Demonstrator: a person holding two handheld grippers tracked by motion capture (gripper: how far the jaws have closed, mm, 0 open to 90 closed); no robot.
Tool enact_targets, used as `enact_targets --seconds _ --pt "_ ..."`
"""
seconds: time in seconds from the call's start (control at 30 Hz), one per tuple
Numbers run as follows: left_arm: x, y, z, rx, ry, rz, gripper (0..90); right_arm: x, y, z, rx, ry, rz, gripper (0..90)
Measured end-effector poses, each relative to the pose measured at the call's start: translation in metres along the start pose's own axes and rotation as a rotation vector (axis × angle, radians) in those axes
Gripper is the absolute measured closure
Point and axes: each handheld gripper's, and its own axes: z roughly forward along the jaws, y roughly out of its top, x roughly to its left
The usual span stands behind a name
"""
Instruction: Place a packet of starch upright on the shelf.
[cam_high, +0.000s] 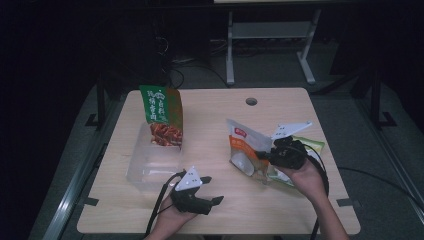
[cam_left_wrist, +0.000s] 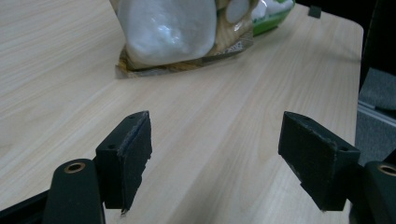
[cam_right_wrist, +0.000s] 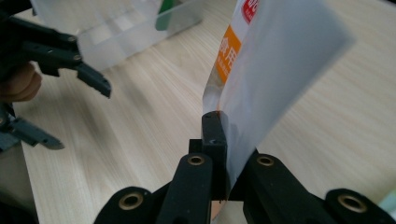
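Orange-and-white plastic snack pouch (cam_high: 246, 150) pinched by its edge in the closed right hand-held gripper (cam_high: 274, 151) at right of centre, lifted off the light wooden tabletop (cam_high: 220, 210), left hand-held gripper (cam_high: 212, 190) held wide open, empty, at lower centre, clear plastic tub (cam_high: 145, 167) seen at left.

We found the high view dim and grainy, with the light wooden table (cam_high: 215, 210) the one lit area and the room around it sunk in near black. In the left gripper view the pale, glossy snack pouch (cam_left_wrist: 168, 28) was soft and out of focus, with faint glare on its film. In the right gripper view the white and orange foil pouch (cam_right_wrist: 275, 70) blurred at its top edge.
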Motion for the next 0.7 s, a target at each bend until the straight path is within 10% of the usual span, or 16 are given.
enact_targets --seconds 0.3,0.7 --pt "0.004 0.008 0.004 -0.050 0.003 -0.070 23.4 0.008 -0.010 0.000 -0.074 0.122 -0.086 89.8" --pt "0.018 0.034 0.027 -0.026 0.028 -0.083 20.4 0.017 -0.020 0.000 -0.068 0.142 -0.148 89.6"
